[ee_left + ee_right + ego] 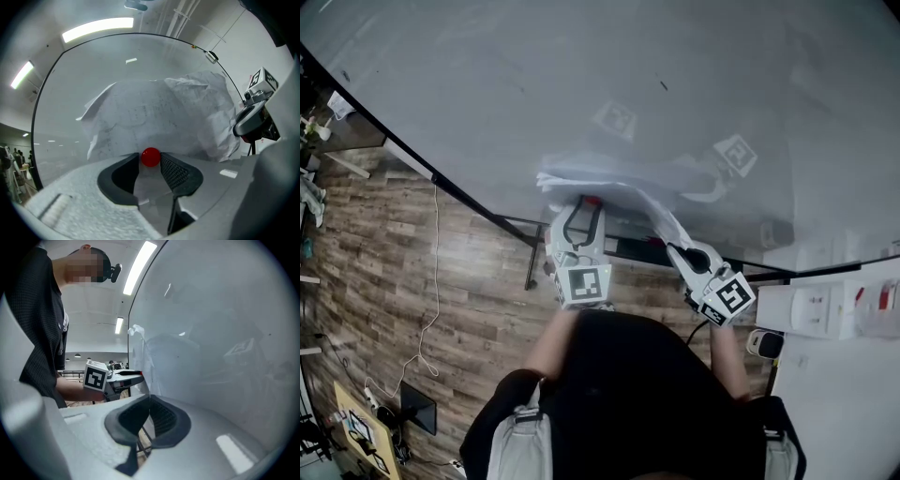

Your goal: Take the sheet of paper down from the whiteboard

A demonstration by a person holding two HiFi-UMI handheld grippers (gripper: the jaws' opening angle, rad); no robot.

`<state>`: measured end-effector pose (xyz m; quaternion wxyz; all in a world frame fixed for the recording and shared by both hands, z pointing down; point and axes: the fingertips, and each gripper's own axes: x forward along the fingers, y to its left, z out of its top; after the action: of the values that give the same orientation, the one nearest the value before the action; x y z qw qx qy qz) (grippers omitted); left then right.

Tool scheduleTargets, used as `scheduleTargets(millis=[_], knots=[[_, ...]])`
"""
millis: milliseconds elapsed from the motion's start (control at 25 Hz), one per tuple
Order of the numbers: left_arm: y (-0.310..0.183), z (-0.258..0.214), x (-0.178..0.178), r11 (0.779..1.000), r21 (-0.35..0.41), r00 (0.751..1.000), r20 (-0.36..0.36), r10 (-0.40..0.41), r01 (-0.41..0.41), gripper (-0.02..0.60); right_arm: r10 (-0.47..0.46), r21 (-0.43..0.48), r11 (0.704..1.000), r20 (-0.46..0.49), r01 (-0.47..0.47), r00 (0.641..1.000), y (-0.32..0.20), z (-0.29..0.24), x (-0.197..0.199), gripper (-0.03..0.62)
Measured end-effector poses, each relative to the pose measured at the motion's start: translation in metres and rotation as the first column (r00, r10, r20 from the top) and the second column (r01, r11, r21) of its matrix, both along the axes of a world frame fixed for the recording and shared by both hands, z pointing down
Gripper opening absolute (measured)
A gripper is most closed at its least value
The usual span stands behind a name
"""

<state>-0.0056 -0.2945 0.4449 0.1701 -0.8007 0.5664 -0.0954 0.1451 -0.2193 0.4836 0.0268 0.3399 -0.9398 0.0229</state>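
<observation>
L gripper jaws wide, red magnet at their 12, unpinched. R gripper clamps edge of paper sheet. Sheet likely frees only w/ magnet off whiteboard.

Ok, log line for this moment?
left gripper: open, red magnet between tips | right gripper: shut on sheet of paper | sheet on whiteboard

- My left gripper: held level, jaws standing wide apart.
- My right gripper: held level, jaws closed flat on the edge of the sheet of paper.
- My left forearm and right forearm: bare, both stretched forward.
</observation>
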Motion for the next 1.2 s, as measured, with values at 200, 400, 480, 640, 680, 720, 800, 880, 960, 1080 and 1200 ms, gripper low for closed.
scheduleTargets(millis=[200, 400, 480, 640, 680, 720, 800, 880, 960, 1080, 1200], knots=[[0.000, 0.000, 0.005, 1.000, 0.007, 0.999, -0.032, -0.008, 0.008, 0.150, 0.005, -0.007, 1.000, -0.001, -0.005, 1.000, -0.001, 0.002, 0.002, 0.005], [-0.001, -0.006, 0.011, 0.999, 0.044, 0.999, -0.051, 0.000, 0.002, 0.132, 0.009, 0.000, 1.000, 0.005, -0.009, 1.000, 0.001, 0.000, 0.007, 0.005], [-0.001, -0.006, 0.012, 0.999, 0.041, 0.998, -0.062, 0.002, 0.000, 0.132, 0.011, -0.001, 1.000, 0.007, -0.011, 1.000, 0.001, 0.000, 0.009, 0.005], [0.001, -0.008, 0.015, 0.999, 0.035, 0.995, -0.096, 0.012, -0.008, 0.130, 0.005, -0.004, 1.000, 0.010, -0.005, 1.000, 0.002, -0.002, 0.010, 0.005], [0.001, -0.008, 0.016, 0.999, 0.032, 0.995, -0.097, 0.014, -0.011, 0.130, 0.004, -0.004, 1.000, 0.011, -0.004, 1.000, 0.002, -0.002, 0.011, 0.005], [0.000, -0.008, 0.016, 1.000, 0.028, 0.995, -0.096, 0.015, -0.012, 0.130, 0.005, -0.005, 1.000, 0.012, -0.005, 1.000, 0.001, -0.002, 0.011, 0.005], [0.000, -0.006, 0.014, 1.000, 0.017, 0.995, -0.096, 0.013, -0.011, 0.130, 0.007, -0.008, 1.000, 0.017, -0.007, 1.000, 0.001, -0.002, 0.011, 0.005], [-0.002, -0.005, 0.011, 1.000, 0.012, 0.996, -0.091, 0.010, -0.008, 0.130, 0.008, -0.010, 1.000, 0.025, -0.008, 1.000, 0.000, -0.001, 0.009, 0.005], [-0.001, -0.005, 0.008, 1.000, 0.017, 0.996, -0.084, 0.010, -0.008, 0.130, 0.006, -0.009, 1.000, 0.034, -0.006, 0.999, -0.002, -0.002, 0.006, 0.005], [0.003, -0.003, 0.005, 1.000, 0.016, 0.997, -0.082, 0.012, -0.011, 0.130, 0.001, -0.009, 1.000, 0.048, 0.000, 0.999, -0.001, -0.004, 0.001, 0.003], [0.007, 0.003, 0.003, 1.000, -0.005, 0.996, -0.086, 0.012, -0.012, 0.130, -0.004, -0.015, 1.000, 0.054, 0.005, 0.999, 0.001, -0.004, -0.002, 0.003]])
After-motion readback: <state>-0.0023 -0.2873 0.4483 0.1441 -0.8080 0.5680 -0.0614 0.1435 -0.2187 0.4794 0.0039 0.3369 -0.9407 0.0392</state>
